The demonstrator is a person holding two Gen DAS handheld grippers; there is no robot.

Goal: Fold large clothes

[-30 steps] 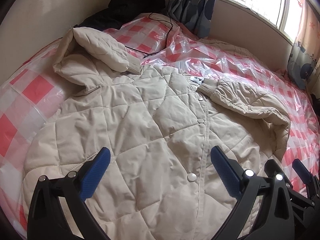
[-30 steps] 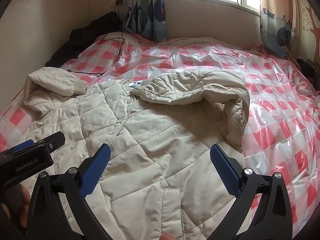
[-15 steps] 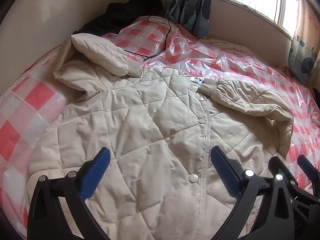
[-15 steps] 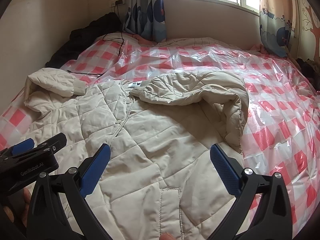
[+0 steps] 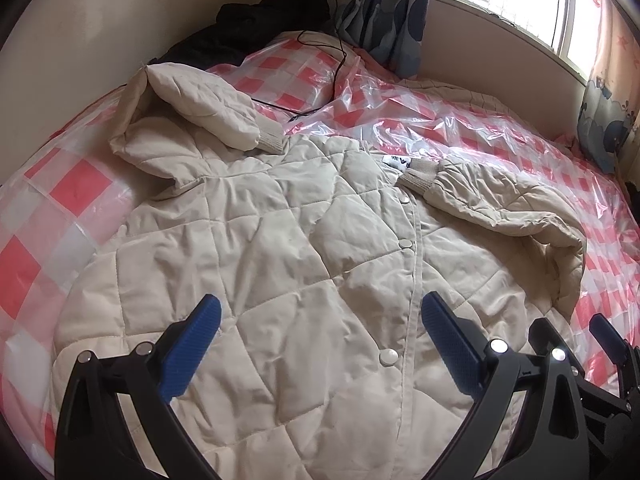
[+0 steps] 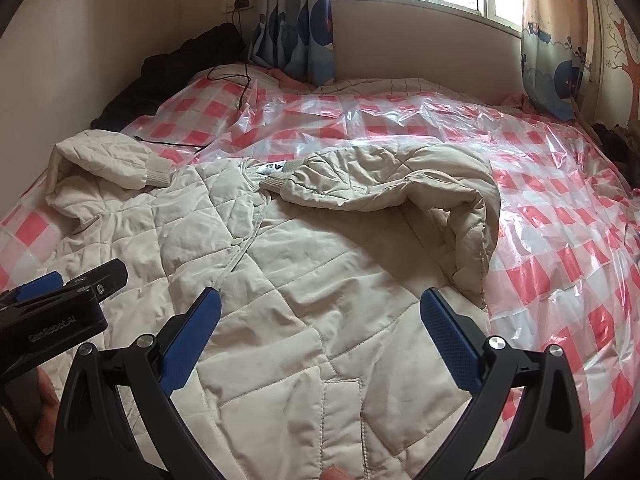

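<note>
A: Quilted jacket first. In the left wrist view, where is it?

B: Spread front-up on the bed, filling the middle of the frame. The bed has a red-and-white checked cover under clear plastic. One sleeve is folded in at 10 o'clock, and the other sleeve is folded across at 2 o'clock with its ribbed cuff by the collar.

A: Any writing?

B: A small white neck label at about 1 o'clock carries dark marks too small to read. White snap buttons run down the front.

A: And the left hand-held gripper?

B: Its blue pads are spread wide over the jacket, gripping nothing. The right hand-held gripper shows at 4 o'clock.

A: Now the right wrist view.

B: The jacket fills the centre and the lower half. The folded sleeve sits at 12 o'clock. The right hand-held gripper is wide apart and empty, above the fabric. At 9 o'clock the left hand-held gripper bears white lettering that reads "GenRobot.AI". A black cable trails from a wall socket at 11 o'clock.
</note>
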